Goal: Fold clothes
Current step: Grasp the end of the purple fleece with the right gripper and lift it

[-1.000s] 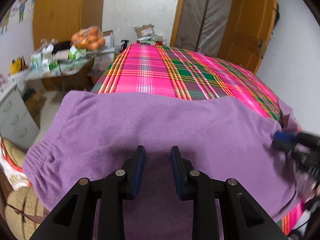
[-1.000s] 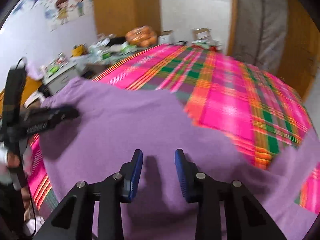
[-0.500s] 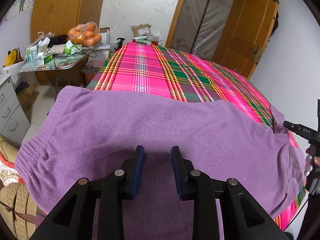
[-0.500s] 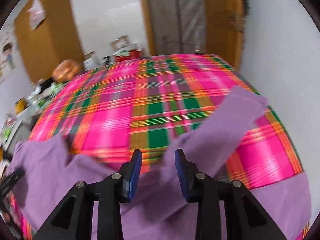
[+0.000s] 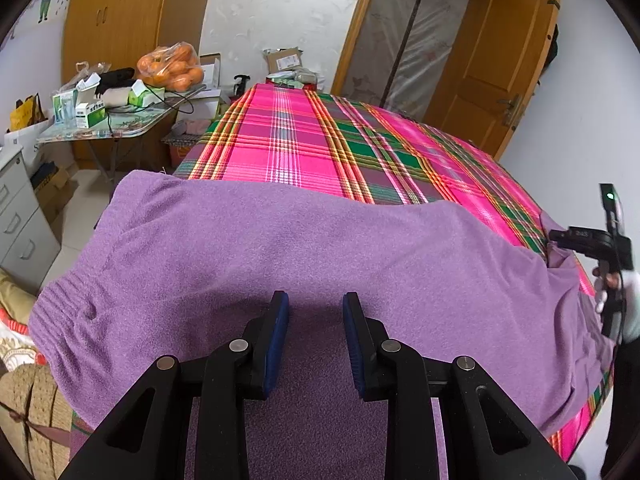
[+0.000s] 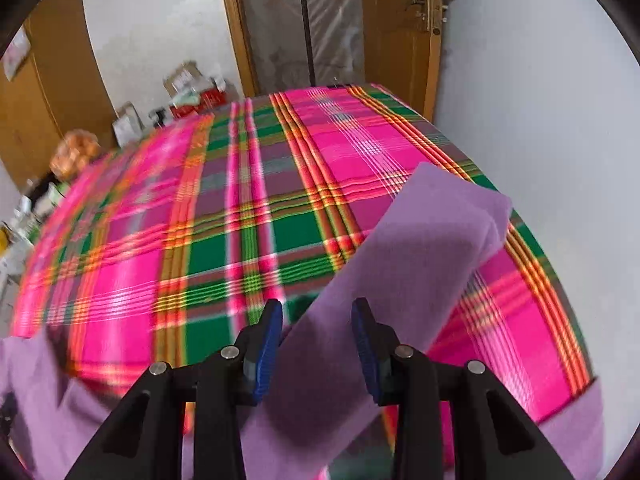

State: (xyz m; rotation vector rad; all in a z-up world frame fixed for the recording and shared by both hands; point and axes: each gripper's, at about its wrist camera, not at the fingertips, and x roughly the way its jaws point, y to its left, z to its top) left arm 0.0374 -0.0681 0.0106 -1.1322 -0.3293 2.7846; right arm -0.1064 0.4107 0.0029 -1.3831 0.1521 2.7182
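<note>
Your sweater (image 5: 304,248) reads solid purple across the frame's middle. Your bedspread (image 5: 320,148) behind it is hot-pink plaid with green blocks and orange-yellow stripes. Upper left, you see a bag of oranges (image 5: 170,66). Your grippers' pads (image 5: 276,338) show blue on black.

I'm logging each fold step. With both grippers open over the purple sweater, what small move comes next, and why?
Probably lower the right gripper and close on the sleeve, which lies spread across the plaid sheet between its open jaws, not yet folded over the sweater.

Purple fleece garment (image 5: 304,248) spread flat on plaid bed; sleeve (image 6: 416,240), apparently, angled outward.
</note>
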